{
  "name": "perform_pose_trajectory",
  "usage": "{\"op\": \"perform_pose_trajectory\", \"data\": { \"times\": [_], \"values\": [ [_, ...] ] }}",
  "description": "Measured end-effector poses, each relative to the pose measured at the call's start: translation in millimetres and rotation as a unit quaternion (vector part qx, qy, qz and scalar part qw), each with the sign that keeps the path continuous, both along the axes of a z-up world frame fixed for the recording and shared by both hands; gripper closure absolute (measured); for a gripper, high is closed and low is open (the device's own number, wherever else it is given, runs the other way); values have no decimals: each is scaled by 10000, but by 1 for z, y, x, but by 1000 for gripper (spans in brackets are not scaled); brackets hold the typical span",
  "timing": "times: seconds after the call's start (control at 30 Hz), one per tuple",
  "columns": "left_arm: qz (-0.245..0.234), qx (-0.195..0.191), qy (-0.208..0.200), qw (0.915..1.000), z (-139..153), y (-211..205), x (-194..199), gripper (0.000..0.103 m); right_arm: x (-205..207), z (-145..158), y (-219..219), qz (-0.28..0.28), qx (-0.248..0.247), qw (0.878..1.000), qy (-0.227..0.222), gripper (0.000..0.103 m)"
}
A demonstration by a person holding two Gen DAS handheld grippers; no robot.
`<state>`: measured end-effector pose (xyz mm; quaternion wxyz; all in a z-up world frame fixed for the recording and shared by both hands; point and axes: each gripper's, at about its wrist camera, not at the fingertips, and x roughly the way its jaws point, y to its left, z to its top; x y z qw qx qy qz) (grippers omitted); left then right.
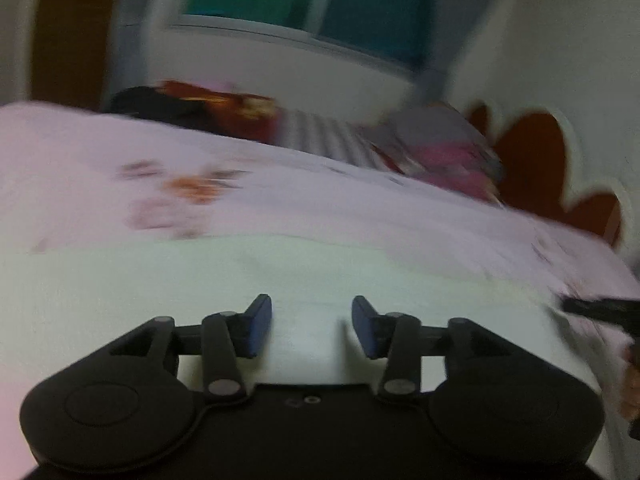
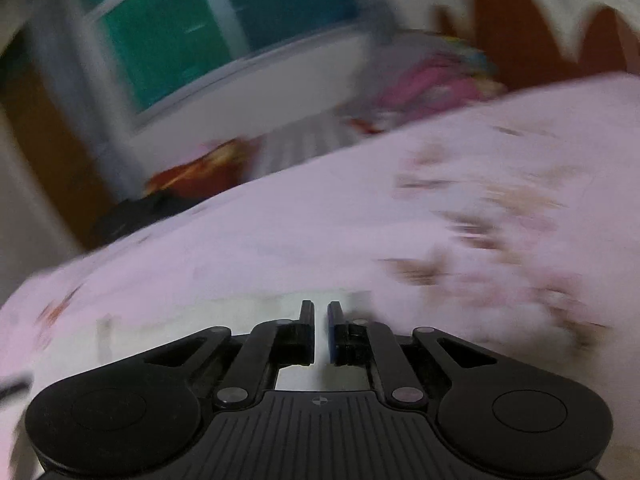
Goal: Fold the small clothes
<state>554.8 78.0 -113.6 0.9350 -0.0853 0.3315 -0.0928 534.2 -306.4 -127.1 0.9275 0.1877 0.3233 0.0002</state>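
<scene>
A pale white-green garment (image 1: 200,280) lies flat on the pink flowered bedsheet (image 1: 320,200), right under my left gripper (image 1: 312,312), which is open with nothing between its blue pads. In the right wrist view the same pale garment (image 2: 180,320) shows beneath my right gripper (image 2: 319,312). Its jaws are nearly closed with a thin gap, and nothing shows between them. Both views are motion-blurred. The tip of the other gripper (image 1: 600,308) shows at the right edge of the left wrist view.
A pile of pink and grey clothes (image 1: 440,152) lies at the far side of the bed by a brown-and-white headboard (image 1: 532,160). Red and dark items (image 1: 208,112) sit at the far left edge. A window (image 1: 312,4) is behind.
</scene>
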Motion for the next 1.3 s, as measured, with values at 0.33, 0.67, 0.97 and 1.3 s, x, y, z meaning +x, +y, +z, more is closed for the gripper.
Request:
{"op": "perform_pose_trajectory", "data": {
  "times": [0.33,0.67,0.97,1.3],
  "values": [
    [-285,510,325,9978,-27,-9,12,49,11,-19,66,911,-1217,9882,194,66],
    [-441,581,69,9973,-7,-28,-9,48,14,-2,10,-46,-943,9949,362,85],
    [-441,575,299,9969,-16,-43,-22,49,-44,-17,71,210,-1725,9804,929,85],
    [-750,861,386,9927,-24,-55,-27,47,-54,-20,102,484,-1385,9855,848,85]
  ]
}}
